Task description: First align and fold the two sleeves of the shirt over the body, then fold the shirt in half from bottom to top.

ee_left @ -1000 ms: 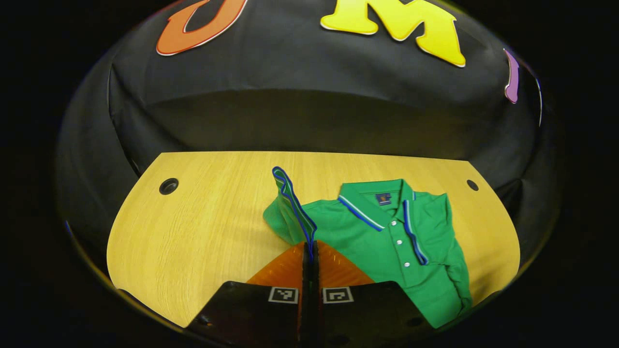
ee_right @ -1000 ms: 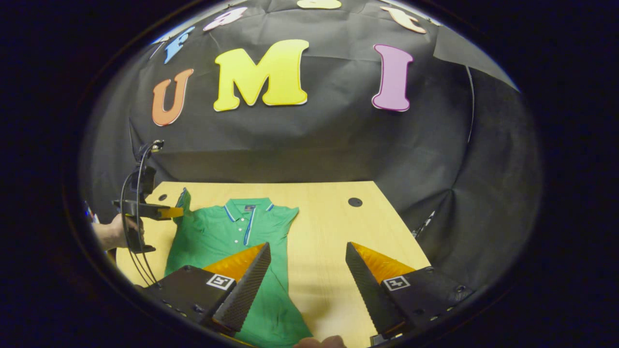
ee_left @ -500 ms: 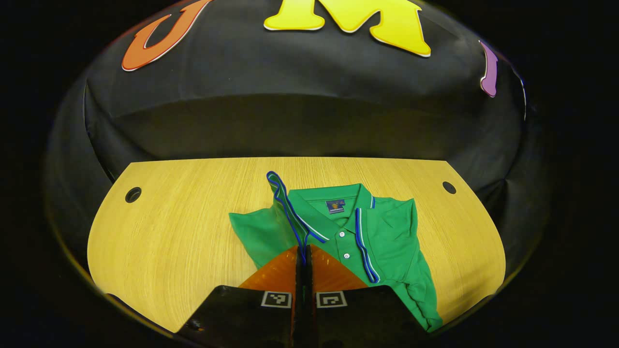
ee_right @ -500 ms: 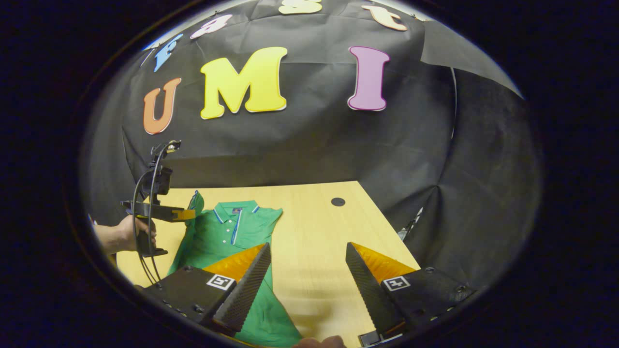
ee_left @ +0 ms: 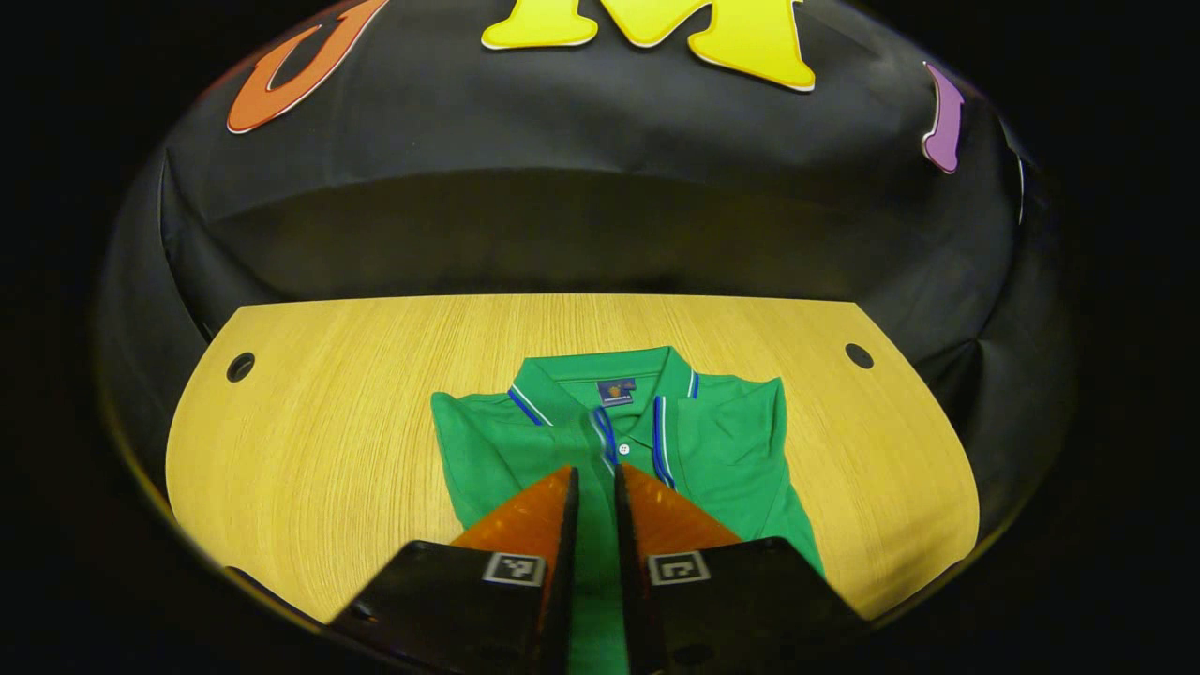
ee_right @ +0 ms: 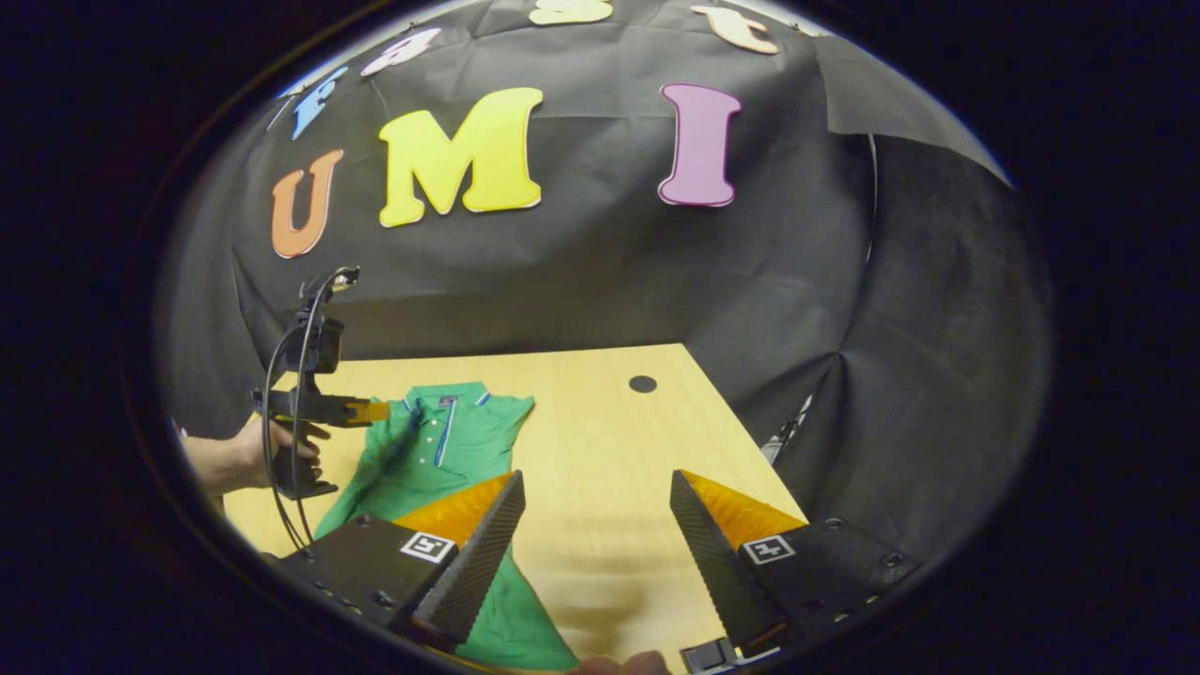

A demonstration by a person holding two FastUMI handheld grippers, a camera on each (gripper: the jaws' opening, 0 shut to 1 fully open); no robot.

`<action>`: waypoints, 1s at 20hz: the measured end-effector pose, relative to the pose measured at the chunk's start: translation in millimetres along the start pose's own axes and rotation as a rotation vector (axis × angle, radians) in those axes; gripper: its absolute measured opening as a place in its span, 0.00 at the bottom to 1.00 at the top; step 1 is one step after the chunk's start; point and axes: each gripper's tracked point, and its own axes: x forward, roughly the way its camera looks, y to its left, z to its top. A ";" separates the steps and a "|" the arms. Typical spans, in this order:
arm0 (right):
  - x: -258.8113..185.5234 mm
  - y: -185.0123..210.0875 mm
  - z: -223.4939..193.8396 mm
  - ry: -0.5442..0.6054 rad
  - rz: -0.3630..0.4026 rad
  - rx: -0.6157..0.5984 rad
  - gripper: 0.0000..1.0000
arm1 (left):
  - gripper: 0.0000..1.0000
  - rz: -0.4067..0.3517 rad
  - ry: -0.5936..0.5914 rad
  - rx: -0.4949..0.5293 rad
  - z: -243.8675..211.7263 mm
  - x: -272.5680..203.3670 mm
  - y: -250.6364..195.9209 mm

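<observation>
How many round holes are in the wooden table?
2. One hole sits near the table's far left corner, the other hole near its far right corner, in the left gripper view. The shirt could hide more.

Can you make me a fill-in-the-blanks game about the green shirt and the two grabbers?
1. The green polo shirt with blue and white trim lies on a light ____ table.
2. The right gripper has its jaws wide ____ above the table.
3. The left gripper hangs over the shirt with just a ____ gap between its jaws.
4. In the right gripper view, a person's ____ holds the left gripper.

Missing words: wooden; open; narrow; hand
</observation>
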 end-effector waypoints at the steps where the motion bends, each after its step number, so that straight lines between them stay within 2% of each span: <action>1: 1.4 3.7 -0.7 -0.002 0.009 -0.005 0.95 | 0.50 0.002 -0.003 0.000 2.0 -5.2 0.1; 4: 0.6 14.5 2.7 -0.016 0.033 -0.024 0.95 | 1.00 0.019 -0.026 -0.021 5.7 -17.5 5.1; 10: -2.8 31.9 4.6 -0.037 0.078 -0.054 0.97 | 1.00 0.040 -0.058 -0.072 7.0 -64.3 7.4; 14: -8.9 47.7 -7.6 -0.029 0.139 -0.096 0.95 | 1.00 0.065 -0.085 -0.091 -5.1 -105.5 18.2; 17: -8.5 54.1 -23.9 0.000 0.176 -0.122 0.96 | 1.00 0.081 -0.089 -0.071 -32.0 -138.7 26.4; 20: -9.7 51.4 -45.1 0.054 0.182 -0.135 0.95 | 1.00 0.098 -0.075 -0.063 -67.5 -168.0 32.2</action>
